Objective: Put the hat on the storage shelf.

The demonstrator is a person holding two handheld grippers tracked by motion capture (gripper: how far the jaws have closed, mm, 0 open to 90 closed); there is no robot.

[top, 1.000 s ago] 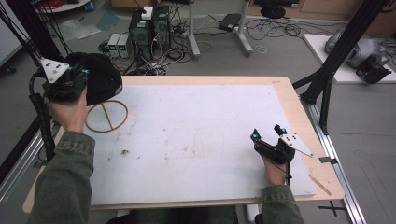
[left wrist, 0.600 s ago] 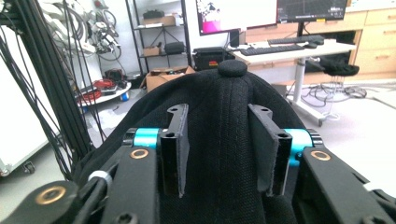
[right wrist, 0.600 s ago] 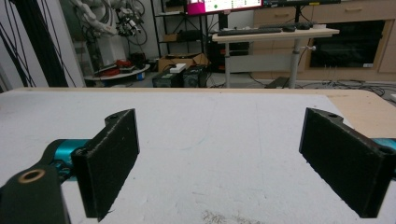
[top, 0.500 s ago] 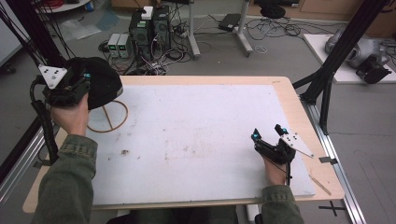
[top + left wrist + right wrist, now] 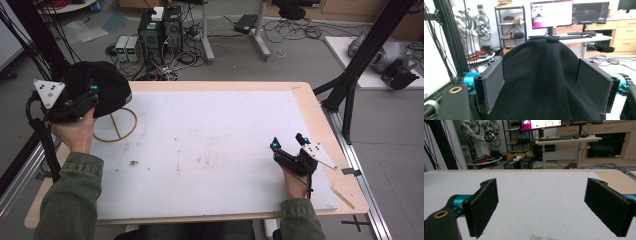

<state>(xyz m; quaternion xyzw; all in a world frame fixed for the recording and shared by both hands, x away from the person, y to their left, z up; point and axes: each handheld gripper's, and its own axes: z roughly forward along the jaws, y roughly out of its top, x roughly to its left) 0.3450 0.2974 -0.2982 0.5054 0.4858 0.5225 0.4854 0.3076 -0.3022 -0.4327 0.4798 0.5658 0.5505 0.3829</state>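
Two claws at work: left claw (image 5: pixel 87 97) clamps a black cap (image 5: pixel 541 82) held aloft over the wire ring stand (image 5: pixel 115 125) at the desk's (image 5: pixel 210 145) left edge. Right claw (image 5: pixel 290 147) rests open, empty. Best lowered crown-centred, squarely over the ring.

Cap (image 5: pixel 105 87) at the table's (image 5: pixel 310 100) left edge — above the ring stand (image 5: pixel 116 125) — right gripper (image 5: pixel 288 142) opposite.

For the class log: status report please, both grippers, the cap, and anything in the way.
Left gripper shut on black cap, lifted above wooden ring stand. Right gripper open, low over white mat.
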